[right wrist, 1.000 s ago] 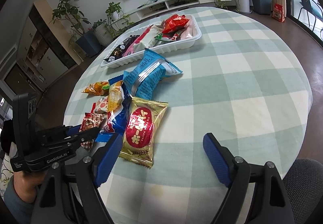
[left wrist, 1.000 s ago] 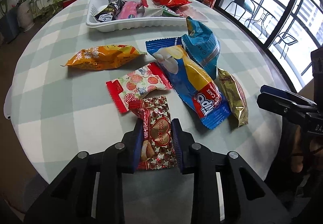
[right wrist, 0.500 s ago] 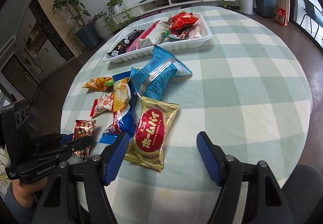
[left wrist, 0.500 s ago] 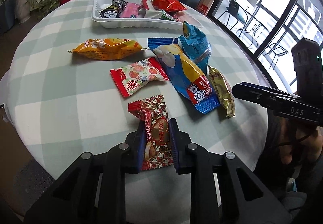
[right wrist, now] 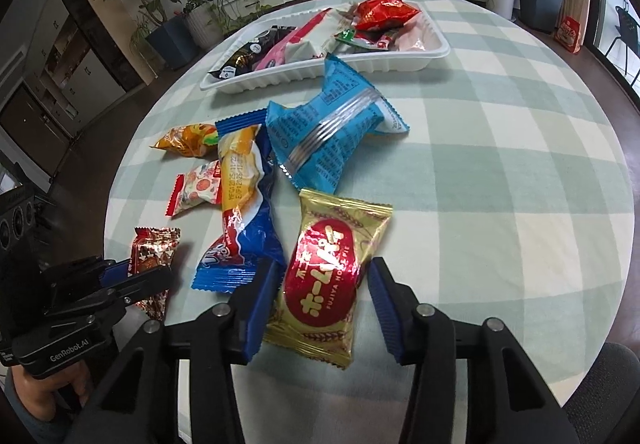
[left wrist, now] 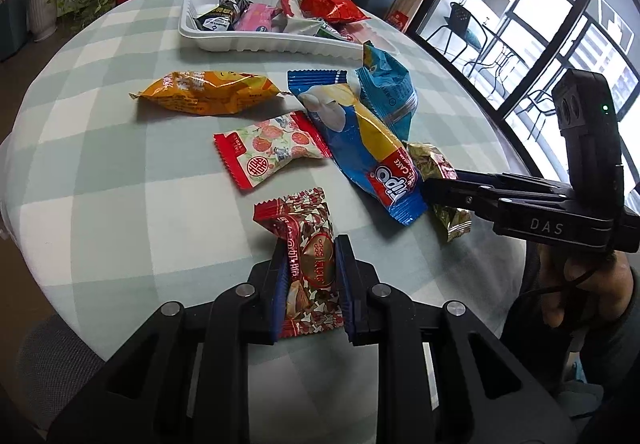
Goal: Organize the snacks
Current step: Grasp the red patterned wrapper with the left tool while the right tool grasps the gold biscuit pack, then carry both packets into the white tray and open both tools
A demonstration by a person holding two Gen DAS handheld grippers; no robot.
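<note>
My left gripper [left wrist: 311, 244] is shut on a red-brown snack packet [left wrist: 308, 228] near the table's front edge. That gripper [right wrist: 132, 276] and its packet [right wrist: 154, 248] also show at lower left in the right wrist view. My right gripper [right wrist: 325, 268] straddles a gold packet with a red oval label [right wrist: 324, 276]. Its jaws are closing, and a thin gap still shows at the right pad. From the left wrist view the right gripper [left wrist: 440, 187] reaches over the gold packet [left wrist: 434, 163]. A white tray [left wrist: 280, 43] holding several snacks stands at the far side.
On the checked cloth lie an orange packet [left wrist: 208, 95], a white and red packet [left wrist: 272, 147], a long blue and yellow cake pack [left wrist: 360, 139] and a light blue packet [right wrist: 328, 135]. A grey chair [right wrist: 600, 384] stands by the table's near edge.
The right gripper's jaws have narrowed from wide apart to close around the gold packet, and it has moved in over it. The left gripper keeps its grip on the red-brown packet.
</note>
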